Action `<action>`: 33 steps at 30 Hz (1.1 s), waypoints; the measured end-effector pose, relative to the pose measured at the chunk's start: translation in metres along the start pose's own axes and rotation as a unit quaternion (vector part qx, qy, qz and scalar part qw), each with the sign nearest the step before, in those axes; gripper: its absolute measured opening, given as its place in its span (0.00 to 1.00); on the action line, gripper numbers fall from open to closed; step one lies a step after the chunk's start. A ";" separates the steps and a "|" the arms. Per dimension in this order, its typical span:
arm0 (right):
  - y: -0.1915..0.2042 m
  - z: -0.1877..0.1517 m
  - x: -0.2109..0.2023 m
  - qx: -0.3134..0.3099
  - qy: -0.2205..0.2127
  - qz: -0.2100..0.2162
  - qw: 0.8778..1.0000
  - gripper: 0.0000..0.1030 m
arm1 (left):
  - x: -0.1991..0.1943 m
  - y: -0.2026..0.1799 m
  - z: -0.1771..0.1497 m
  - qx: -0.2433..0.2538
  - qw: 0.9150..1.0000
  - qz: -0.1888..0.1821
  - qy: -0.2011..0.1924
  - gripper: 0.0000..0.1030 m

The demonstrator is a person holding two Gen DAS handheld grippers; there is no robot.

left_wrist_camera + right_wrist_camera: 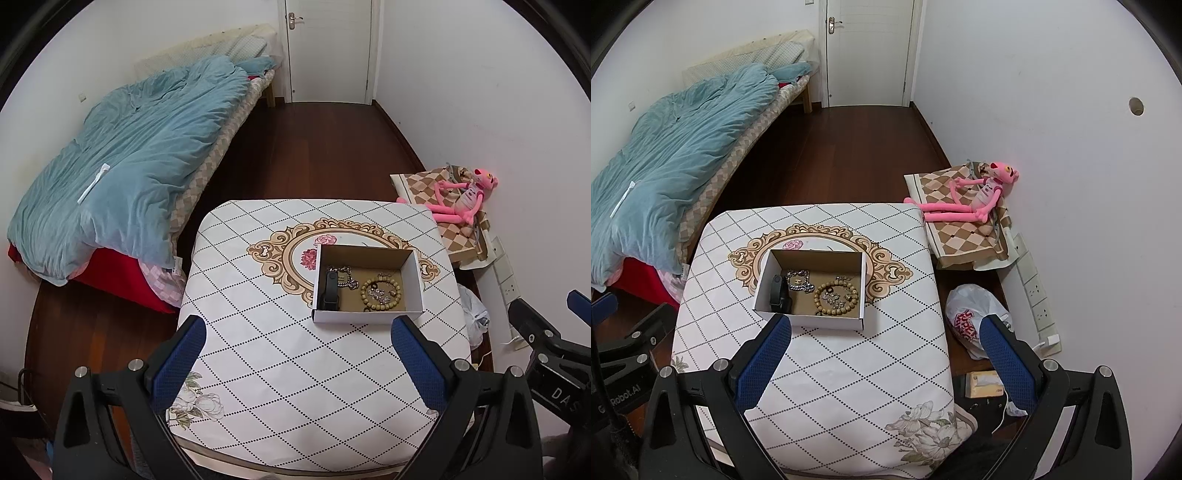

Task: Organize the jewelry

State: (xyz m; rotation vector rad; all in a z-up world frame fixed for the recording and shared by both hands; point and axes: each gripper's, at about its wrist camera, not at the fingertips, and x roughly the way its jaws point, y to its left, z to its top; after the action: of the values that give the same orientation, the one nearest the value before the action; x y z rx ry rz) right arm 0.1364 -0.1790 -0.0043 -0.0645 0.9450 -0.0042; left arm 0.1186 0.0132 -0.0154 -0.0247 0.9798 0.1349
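A white cardboard box (369,316) (827,322) sits on the patterned table (280,369) (849,373). Inside lie a black wristband (328,291) (778,293), a silver chain (349,278) (799,280), a wooden bead bracelet (380,295) (836,299) and small silver pieces within the bead ring. My left gripper (297,332) hovers open above the table, just short of the box's near wall. My right gripper (886,330) is open too, its left finger near the box's front corner. Both hold nothing.
A bed with a blue quilt (129,166) (665,147) stands to the left. A pink plush toy (465,195) (975,195) lies on a checked cloth by the right wall. A white plastic bag (971,321) sits right of the table. A shut door (328,48) is at the back.
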 end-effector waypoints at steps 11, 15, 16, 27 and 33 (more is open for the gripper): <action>0.001 -0.001 -0.001 -0.001 -0.001 -0.001 1.000 1.00 | -0.004 0.000 -0.001 0.002 1.000 0.002 -0.002 0.99; 0.003 -0.003 -0.003 0.001 -0.002 -0.001 1.000 1.00 | -0.006 -0.001 -0.001 0.002 1.000 0.001 -0.003 0.99; 0.004 -0.004 -0.003 0.001 -0.002 -0.001 1.000 1.00 | -0.006 -0.001 -0.001 0.002 1.000 0.002 -0.003 0.99; 0.003 -0.004 -0.003 0.000 0.001 -0.001 1.000 1.00 | -0.007 -0.003 0.000 0.003 1.000 0.000 -0.001 0.99; 0.003 -0.005 -0.002 0.000 0.001 -0.001 1.000 1.00 | -0.007 -0.002 0.000 0.003 1.000 -0.001 0.000 0.99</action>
State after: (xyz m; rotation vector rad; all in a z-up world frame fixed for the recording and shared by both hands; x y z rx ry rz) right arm 0.1314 -0.1759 -0.0054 -0.0663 0.9477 -0.0062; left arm 0.1150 0.0101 -0.0093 -0.0200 0.9804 0.1295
